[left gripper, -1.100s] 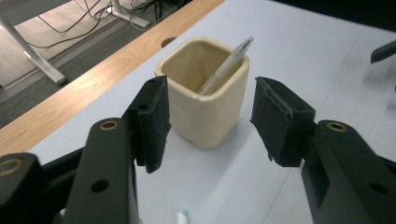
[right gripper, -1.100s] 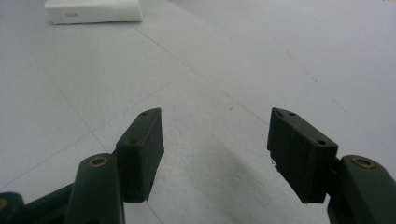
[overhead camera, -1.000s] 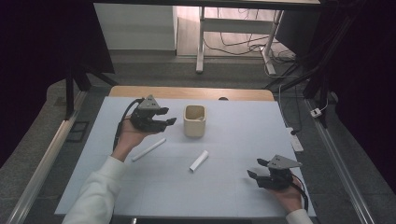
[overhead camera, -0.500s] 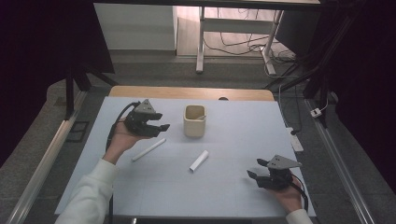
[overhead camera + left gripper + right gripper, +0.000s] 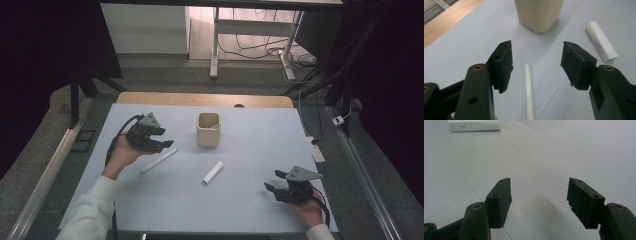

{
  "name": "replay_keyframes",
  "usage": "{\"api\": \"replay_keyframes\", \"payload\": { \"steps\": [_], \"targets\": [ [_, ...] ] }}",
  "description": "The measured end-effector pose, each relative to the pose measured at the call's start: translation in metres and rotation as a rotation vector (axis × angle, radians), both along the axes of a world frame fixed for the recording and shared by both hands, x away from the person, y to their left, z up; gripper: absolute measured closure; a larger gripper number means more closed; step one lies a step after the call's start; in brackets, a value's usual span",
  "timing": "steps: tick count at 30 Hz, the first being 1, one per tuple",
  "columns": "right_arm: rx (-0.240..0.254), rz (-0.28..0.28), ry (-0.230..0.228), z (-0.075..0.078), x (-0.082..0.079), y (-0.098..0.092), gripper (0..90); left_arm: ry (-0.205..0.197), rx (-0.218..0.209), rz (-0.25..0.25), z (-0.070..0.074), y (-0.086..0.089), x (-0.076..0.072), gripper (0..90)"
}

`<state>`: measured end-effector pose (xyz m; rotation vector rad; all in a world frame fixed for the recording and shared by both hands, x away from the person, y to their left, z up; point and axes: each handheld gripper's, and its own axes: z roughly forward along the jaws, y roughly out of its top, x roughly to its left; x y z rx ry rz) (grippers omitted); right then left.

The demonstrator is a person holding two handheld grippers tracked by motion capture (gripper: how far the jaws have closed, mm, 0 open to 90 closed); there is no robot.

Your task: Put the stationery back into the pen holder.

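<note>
Hovering over the desk (image 5: 250, 200), the left tool (image 5: 167, 145) sits just beside the thin white stick (image 5: 159, 160). Its own view shows jaws parted, just been widening, stick (image 5: 529, 92) lying untouched between them. The right tool (image 5: 539, 202) gapes empty above bare desk.

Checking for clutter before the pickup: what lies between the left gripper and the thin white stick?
Nothing: in the left gripper view, only bare table sheet separates the left gripper from the stick.
</note>
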<state>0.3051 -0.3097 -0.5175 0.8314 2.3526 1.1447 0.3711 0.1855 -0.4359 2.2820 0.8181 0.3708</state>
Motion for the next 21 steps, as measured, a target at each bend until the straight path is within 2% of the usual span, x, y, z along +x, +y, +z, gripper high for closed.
{"api": "replay_keyframes", "payload": {
  "steps": [8,21],
  "targets": [
    [-0.001,0.000,0.001,0.000,0.000,0.000,35.4,0.038,0.053,0.002,-0.008,-0.002,0.003,39.6],
    [-0.003,0.002,0.002,0.000,0.000,0.000,35.4,0.108,0.123,0.016,-0.027,-0.012,0.020,33.3]
  ]
}}
